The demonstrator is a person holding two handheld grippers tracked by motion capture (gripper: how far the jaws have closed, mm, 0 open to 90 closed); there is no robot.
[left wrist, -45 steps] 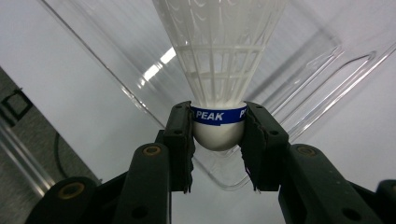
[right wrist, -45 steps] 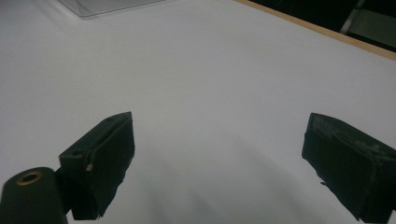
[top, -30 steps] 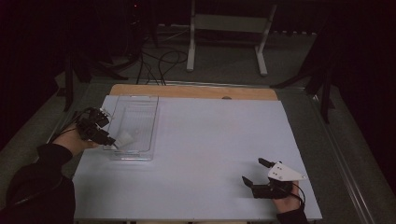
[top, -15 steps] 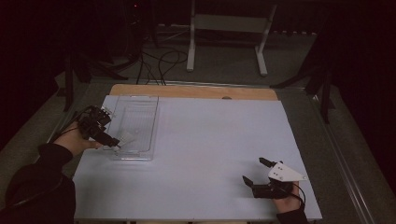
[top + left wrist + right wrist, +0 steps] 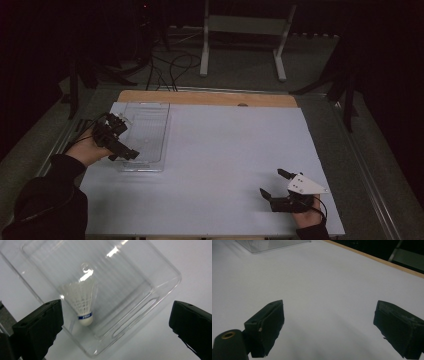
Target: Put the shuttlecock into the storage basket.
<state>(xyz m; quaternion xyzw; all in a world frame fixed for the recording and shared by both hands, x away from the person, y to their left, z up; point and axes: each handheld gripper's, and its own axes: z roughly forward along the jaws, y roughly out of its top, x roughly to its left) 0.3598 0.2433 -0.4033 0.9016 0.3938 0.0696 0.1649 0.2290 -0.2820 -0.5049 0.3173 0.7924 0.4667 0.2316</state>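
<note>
A white shuttlecock (image 5: 84,303) with a blue band lies in a clear plastic tray (image 5: 160,293), cork toward the camera. My left gripper (image 5: 116,322) hangs above it; its jaws have just been opening and now stand wide apart, touching nothing. In the high view, the left gripper (image 5: 124,154) is over the near left part of the tray (image 5: 150,120). My right gripper (image 5: 270,181) rests low at the table's near right, open, with bare white surface between its jaws (image 5: 329,322).
A white sheet (image 5: 225,145) covers the table, with a wooden strip (image 5: 210,98) along the far edge. Beyond it stand a white frame (image 5: 240,45) and cables on the floor. The tray's corner (image 5: 274,245) lies far from the right gripper.
The left gripper's jaws have opened, and the white shuttlecock seen at its tips a second ago now lies loose in the tray. The left hand has drawn back slightly. The right gripper has kept still.
</note>
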